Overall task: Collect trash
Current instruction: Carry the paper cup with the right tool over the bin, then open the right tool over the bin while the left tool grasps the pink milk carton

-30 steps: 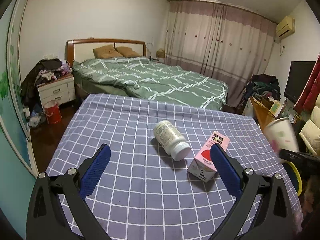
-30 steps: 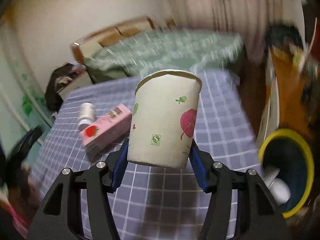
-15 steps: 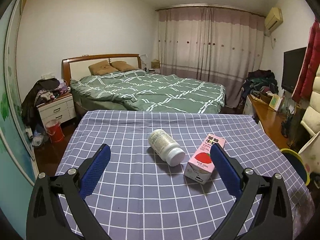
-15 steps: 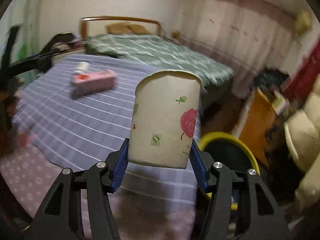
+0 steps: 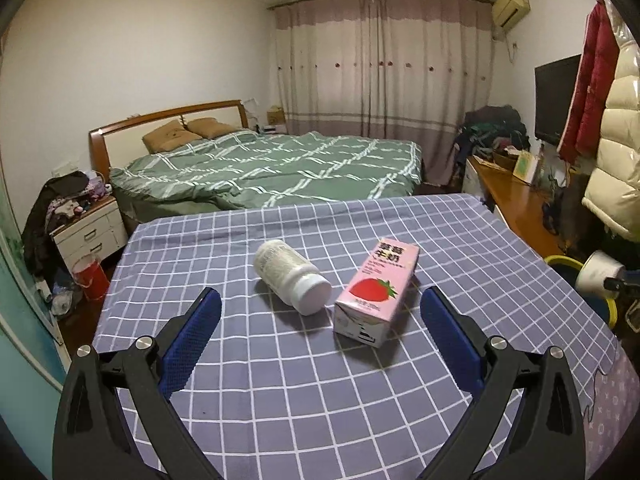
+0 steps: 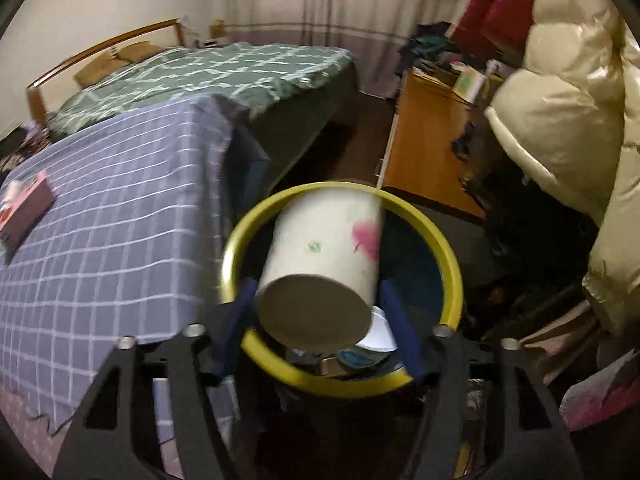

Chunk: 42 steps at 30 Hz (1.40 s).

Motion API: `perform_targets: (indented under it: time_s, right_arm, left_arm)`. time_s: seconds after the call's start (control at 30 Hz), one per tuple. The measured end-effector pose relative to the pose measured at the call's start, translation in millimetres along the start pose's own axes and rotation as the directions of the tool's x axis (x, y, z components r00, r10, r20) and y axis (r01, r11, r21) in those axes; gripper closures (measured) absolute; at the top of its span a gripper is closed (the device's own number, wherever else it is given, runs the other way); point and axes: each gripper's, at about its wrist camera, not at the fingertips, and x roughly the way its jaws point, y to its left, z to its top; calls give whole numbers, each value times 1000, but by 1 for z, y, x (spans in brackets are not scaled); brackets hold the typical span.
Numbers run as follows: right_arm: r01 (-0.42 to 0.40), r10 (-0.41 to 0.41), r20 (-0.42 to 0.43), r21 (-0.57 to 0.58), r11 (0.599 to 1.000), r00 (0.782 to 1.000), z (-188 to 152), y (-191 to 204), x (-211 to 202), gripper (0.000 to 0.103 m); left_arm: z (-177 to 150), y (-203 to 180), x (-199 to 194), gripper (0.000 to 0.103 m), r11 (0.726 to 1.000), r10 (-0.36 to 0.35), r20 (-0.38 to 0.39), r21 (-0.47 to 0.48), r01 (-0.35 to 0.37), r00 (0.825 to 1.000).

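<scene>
Right gripper [image 6: 318, 320] jaws opening, paper cup [image 6: 324, 264] tilting between them over yellow-rimmed bin [image 6: 452, 264]. Left gripper [image 5: 320, 316] wide open, empty, near strawberry-print pink carton [image 5: 378, 292]; its writing is unreadable.

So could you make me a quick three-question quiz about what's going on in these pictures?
1. True or false: the paper cup is tipping over the open mouth of the yellow-rimmed bin.
2. Which items lie on the checked tablecloth ahead of the left claw?
A. a white bottle and a pink strawberry carton
B. two cups
C. a plate and a spoon
3. Fill in: the white bottle is lying on its ____.

Key:
1. True. The right claw is opening around the cup.
2. A
3. side
</scene>
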Motion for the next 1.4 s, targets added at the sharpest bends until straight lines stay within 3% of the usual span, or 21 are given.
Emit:
perform_targets:
  time_s: [0.33, 0.6, 0.7, 1.0, 1.4]
  right_arm:
    - [-42, 42, 8, 33, 999, 999, -7, 9, -6, 34]
    - [-105, 104, 41, 25, 994, 994, -8, 12, -20, 34]
    - [-121, 119, 49, 31, 992, 992, -10, 8, -23, 34]
    - [-143, 141, 41, 62, 988, 989, -20, -6, -21, 34]
    - [-172, 170, 40, 70, 983, 985, -23, -8, -18, 34]
  left_arm:
    - [-1, -5, 16, 5, 998, -63, -71, 10, 64, 995]
    - [17, -23, 46, 5, 983, -159, -200, 63, 174, 967]
    - [27, -37, 63, 9, 974, -150, -229, 130, 183, 962]
    - [52, -64, 136, 24, 953, -129, -379, 207, 220, 916]
    - [40, -73, 182, 39, 946, -77, -500, 237, 222, 863]
